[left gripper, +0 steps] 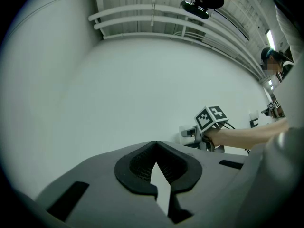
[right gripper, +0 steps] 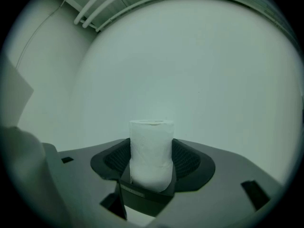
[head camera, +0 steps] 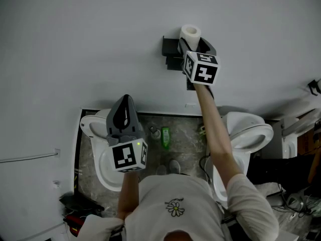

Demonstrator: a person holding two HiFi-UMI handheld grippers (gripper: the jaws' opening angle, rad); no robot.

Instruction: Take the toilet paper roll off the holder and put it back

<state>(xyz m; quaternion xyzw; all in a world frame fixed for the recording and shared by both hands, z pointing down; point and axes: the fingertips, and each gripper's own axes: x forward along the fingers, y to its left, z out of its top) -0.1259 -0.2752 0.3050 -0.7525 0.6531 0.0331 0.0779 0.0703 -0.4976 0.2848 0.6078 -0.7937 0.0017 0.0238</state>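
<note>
Between the right gripper's [right gripper: 152,141] jaws stands the toilet paper roll [right gripper: 151,161], upright, with both pads pressed against its sides. The black wall holder [head camera: 169,47] is directly beneath it. Well apart to the left, the left gripper [left gripper: 155,145] is empty, its jaws closed together, pointing at the white wall [left gripper: 142,80].

Plain white wall [head camera: 90,39] fills most of the head view, w/ a thin white conduit [head camera: 30,158] along it at left. Below it is a grey marbled floor [head camera: 185,127] w/ black edging. Two white toilets stand there, one left [head camera: 91,127], one right [head camera: 251,132], w/ a green bottle [head camera: 165,137] on the floor btwn them. Cables & clutter [head camera: 75,207] sit lower left. White pipes [left gripper: 142,12] run overhead. Light is even, rather dim.
</note>
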